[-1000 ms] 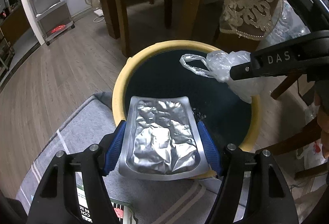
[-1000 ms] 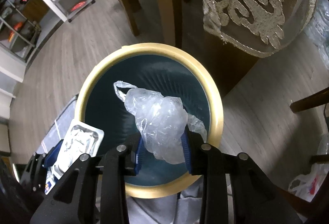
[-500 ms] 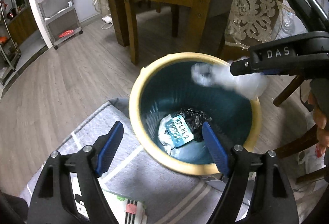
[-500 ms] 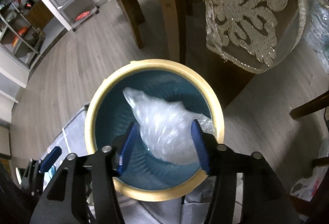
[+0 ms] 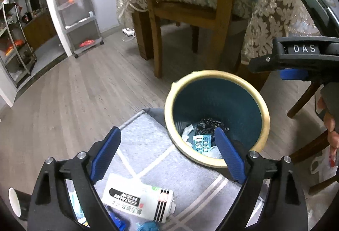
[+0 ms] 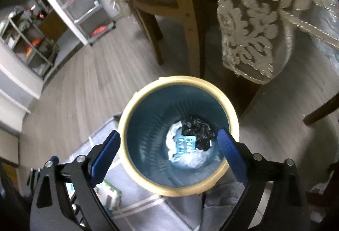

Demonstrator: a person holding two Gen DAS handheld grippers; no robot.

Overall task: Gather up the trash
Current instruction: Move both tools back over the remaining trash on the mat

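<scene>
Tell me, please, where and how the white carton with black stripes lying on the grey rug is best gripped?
Grip the white carton with black stripes across its narrow width, near the middle of its body, coming down from above. It lies flat on its side on the grey rug, its long axis running left to right in the left wrist view, so both long edges look free for the fingers.

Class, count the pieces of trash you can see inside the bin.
4: white paper at left, black bag at right, blister pack in the middle, clear bag nearest. More may lie beneath.

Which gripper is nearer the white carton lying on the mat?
Left. The left gripper hangs open just above the white carton; the right gripper, also open, is over the bin, the carton off to its left.
</scene>
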